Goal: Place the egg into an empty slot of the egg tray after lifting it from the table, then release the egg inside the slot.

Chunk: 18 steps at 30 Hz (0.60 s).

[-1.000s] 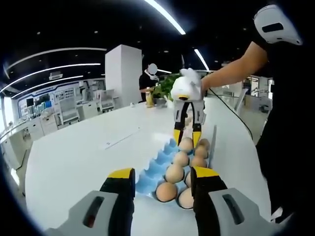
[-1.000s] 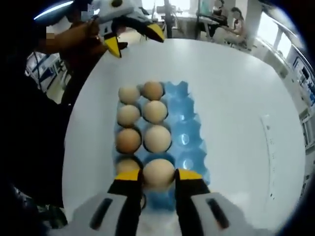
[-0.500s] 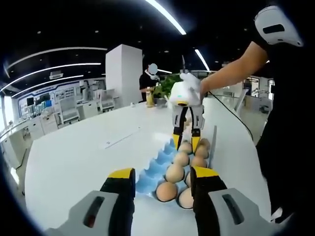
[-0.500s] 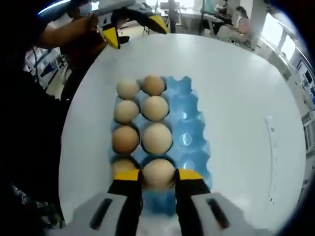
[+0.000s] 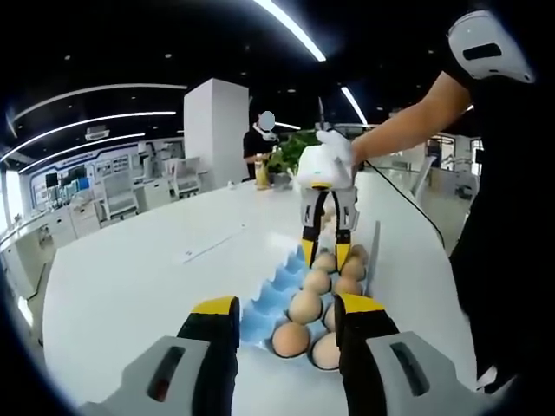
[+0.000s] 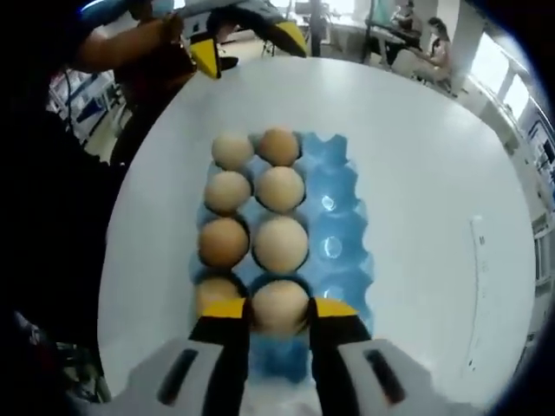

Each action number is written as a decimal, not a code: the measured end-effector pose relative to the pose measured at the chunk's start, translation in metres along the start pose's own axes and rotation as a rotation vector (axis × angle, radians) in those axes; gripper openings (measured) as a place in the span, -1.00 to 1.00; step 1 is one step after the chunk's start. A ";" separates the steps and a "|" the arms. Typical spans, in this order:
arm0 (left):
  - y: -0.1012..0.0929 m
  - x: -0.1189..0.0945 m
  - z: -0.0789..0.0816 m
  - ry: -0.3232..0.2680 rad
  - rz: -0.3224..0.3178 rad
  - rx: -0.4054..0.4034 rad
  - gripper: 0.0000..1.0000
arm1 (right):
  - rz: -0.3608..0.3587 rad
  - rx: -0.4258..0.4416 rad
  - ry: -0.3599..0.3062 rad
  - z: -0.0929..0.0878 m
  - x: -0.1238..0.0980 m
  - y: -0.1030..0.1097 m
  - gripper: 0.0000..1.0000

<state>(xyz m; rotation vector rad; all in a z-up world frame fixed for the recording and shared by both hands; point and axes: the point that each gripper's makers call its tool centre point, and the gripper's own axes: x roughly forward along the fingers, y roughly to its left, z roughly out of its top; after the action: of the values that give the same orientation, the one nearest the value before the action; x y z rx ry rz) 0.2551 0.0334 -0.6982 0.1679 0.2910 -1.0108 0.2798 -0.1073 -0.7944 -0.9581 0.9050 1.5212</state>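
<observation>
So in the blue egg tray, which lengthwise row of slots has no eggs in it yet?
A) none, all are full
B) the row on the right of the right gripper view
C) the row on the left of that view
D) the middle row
B: in the right gripper view the blue moulded egg tray has bare cups down its right row, while light brown eggs fill the other two.
</observation>
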 end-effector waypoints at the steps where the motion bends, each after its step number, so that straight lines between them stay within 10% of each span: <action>1: 0.000 0.000 0.000 0.001 0.001 0.001 -0.12 | 0.000 -0.003 -0.002 0.000 0.000 0.000 -0.45; 18: 0.000 -0.002 -0.001 0.013 0.006 0.014 -0.12 | -0.012 0.031 -0.035 -0.006 -0.012 -0.003 -0.44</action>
<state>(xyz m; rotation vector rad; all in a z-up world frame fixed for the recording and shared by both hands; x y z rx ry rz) 0.2541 0.0351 -0.6984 0.1876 0.2951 -1.0066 0.2846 -0.1168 -0.7860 -0.9107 0.8942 1.5051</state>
